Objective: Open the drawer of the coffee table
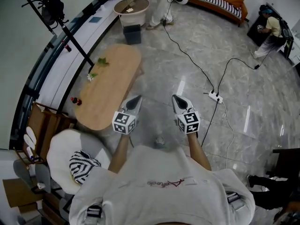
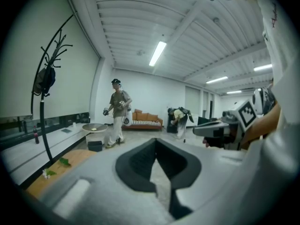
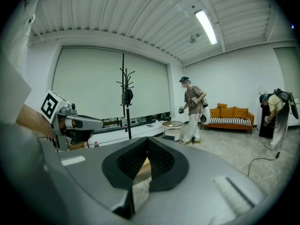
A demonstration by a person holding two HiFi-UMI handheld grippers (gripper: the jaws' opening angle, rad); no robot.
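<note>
The oval wooden coffee table (image 1: 110, 83) stands on the marble floor, left of centre in the head view; no drawer shows from above. My left gripper (image 1: 137, 100) hovers just off the table's near right edge, shut and empty. My right gripper (image 1: 176, 100) is level with it over bare floor, also shut with nothing in it. In the left gripper view the jaws (image 2: 157, 143) meet, and the table top (image 2: 49, 176) lies low at the left. The right gripper view shows its jaws (image 3: 146, 143) closed and the left gripper (image 3: 70, 122) beside them.
Green leaves (image 1: 101, 62) and a small red bottle (image 1: 75, 101) lie on the table. A power strip (image 1: 214, 96) with cables crosses the floor to the right. A chair with a striped cushion (image 1: 84, 165) sits near left. A black bin (image 1: 132, 33), a round side table (image 1: 131, 6) and people stand further off.
</note>
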